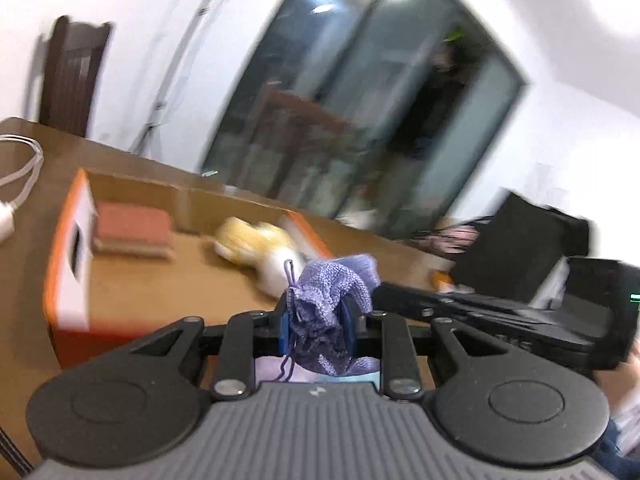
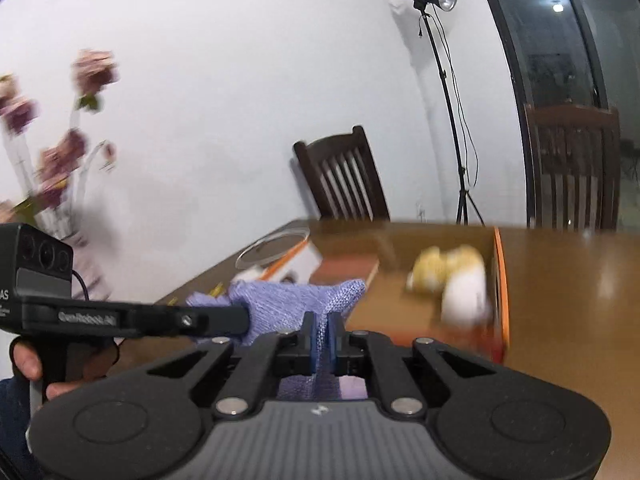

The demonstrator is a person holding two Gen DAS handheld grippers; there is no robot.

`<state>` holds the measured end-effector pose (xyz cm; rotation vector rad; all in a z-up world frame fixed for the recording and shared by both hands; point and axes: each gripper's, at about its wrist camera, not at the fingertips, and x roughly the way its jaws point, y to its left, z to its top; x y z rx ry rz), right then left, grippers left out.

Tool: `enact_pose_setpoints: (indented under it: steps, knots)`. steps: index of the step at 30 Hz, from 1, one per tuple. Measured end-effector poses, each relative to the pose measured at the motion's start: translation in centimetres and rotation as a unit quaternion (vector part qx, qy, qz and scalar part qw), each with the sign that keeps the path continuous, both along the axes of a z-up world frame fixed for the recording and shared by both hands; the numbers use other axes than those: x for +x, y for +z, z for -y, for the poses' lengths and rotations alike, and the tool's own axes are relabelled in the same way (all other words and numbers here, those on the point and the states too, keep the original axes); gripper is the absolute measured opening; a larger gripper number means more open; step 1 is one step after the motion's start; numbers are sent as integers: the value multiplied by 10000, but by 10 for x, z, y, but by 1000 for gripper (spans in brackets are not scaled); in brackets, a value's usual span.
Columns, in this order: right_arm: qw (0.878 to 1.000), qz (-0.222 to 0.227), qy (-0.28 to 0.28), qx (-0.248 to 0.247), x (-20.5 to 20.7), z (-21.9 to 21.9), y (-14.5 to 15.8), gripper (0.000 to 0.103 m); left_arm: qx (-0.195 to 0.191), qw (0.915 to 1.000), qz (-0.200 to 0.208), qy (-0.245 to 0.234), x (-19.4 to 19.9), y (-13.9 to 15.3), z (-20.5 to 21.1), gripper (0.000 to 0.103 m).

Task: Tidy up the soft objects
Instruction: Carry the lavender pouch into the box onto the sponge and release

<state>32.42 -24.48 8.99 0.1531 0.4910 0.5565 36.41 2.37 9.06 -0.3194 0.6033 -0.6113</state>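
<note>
Pinching the purple knit pouch [image 1: 334,284] with both the left gripper [image 1: 318,330] and right gripper [image 2: 320,340] clamped on it, we hold it above the table, probably bound for the cardboard box [image 1: 66,268].

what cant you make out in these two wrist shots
- Plush toy in the box: motion-blurred in both views, kind unclear.
- Purple knit cloth: lower part hidden behind left gripper and right gripper.
- Flowers: blurred, cut by right view's edge.
</note>
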Motion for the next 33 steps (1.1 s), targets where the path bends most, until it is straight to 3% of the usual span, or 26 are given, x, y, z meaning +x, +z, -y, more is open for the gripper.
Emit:
enact_pose_setpoints:
  steps: [4, 8, 11, 13, 16, 18, 20, 23, 25, 30, 33]
  knots:
    - [9993, -305, -91, -221, 108, -29, 5, 6, 387, 9982, -354, 284, 100, -1, 8, 25]
    - [9937, -843, -282, -688, 204, -50, -21, 6, 730, 9924, -869, 467, 178, -27, 23, 25]
    - [9867, -1454, -501, -516, 256, -49, -45, 6, 1206, 9847, -1118, 583, 211, -53, 36, 26]
    - [9846, -1487, -567, -730, 270, -55, -54, 6, 1605, 9808, -946, 578, 217, -63, 44, 26]
    - [9755, -1607, -639, -1362, 280, -65, -74, 3, 1772, 9788, -889, 510, 219, -60, 48, 28]
    - [9718, -1867, -731, -1241, 288, -59, -79, 2, 1898, 9776, -797, 446, 218, -59, 55, 29]
    - [9712, -1907, -783, -1192, 290, -55, -79, 1, 1945, 9771, -755, 419, 218, -57, 60, 34]
    - [9699, -1886, -824, -1303, 289, -59, -80, 2, 2014, 9748, -728, 622, 215, -55, 59, 53]
    - [9700, -1891, -852, -1271, 285, -59, -80, 9, 1866, 9773, -730, 681, 210, -48, 51, 64]
    - [9761, -1860, -791, -796, 264, -46, -63, 42, 1803, 9800, -410, 738, 180, -11, 32, 64]
    - [9810, -1524, -822, -870, 240, -45, -33, 44, 1831, 9791, -192, 859, 151, 20, 20, 64]
